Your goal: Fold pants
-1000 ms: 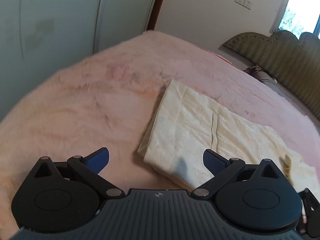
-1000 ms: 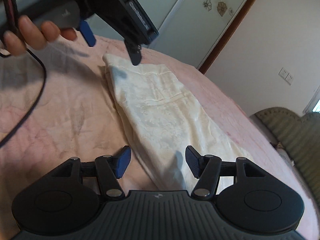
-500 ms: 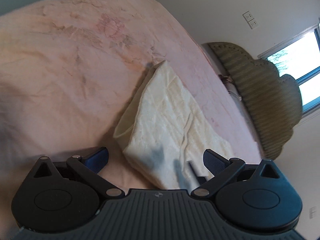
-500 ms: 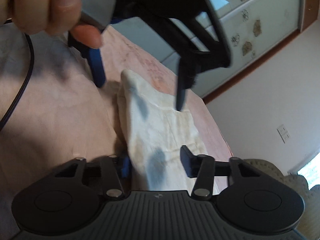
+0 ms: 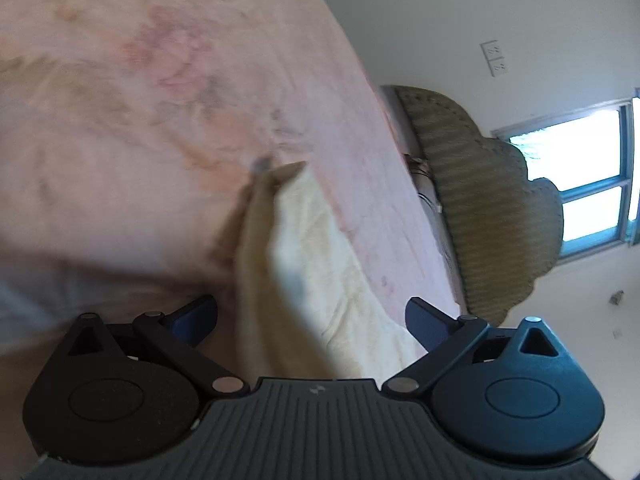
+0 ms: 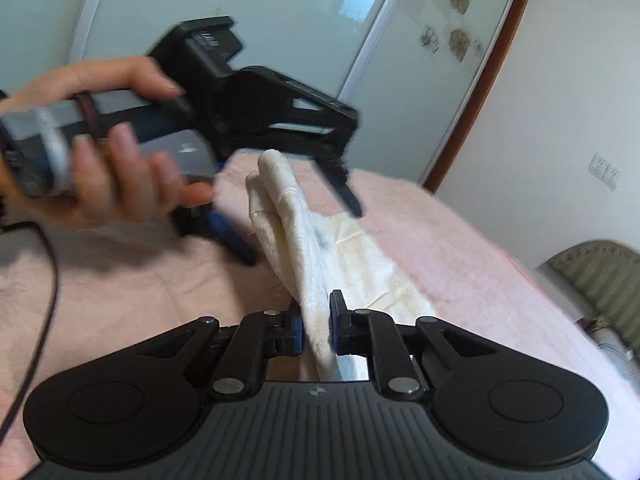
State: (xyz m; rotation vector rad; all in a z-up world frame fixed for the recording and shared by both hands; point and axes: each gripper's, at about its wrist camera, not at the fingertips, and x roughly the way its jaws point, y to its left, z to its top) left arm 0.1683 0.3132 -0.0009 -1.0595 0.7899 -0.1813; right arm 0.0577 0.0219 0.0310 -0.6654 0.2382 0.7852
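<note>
Cream pants [image 6: 344,256], partly folded, lie on a pink bed [image 6: 460,264]. My right gripper [image 6: 316,328] is shut on the near edge of the pants and lifts a ridge of cloth. My left gripper [image 5: 312,316] is open, its jaws wide on either side of the raised fold of the pants [image 5: 316,248]. It also shows in the right wrist view [image 6: 304,232], held in a hand above the far end of the pants, its fingers straddling the cloth.
The pink bedspread [image 5: 120,120] stretches left and far. A green upholstered headboard [image 5: 488,208] stands at the right under a window [image 5: 580,176]. Sliding wardrobe doors [image 6: 280,20] stand behind the bed. A black cable [image 6: 40,300] trails at the left.
My right gripper has shut on the near edge of the pants and raised it. My left gripper has dropped lower over the far end, still open.
</note>
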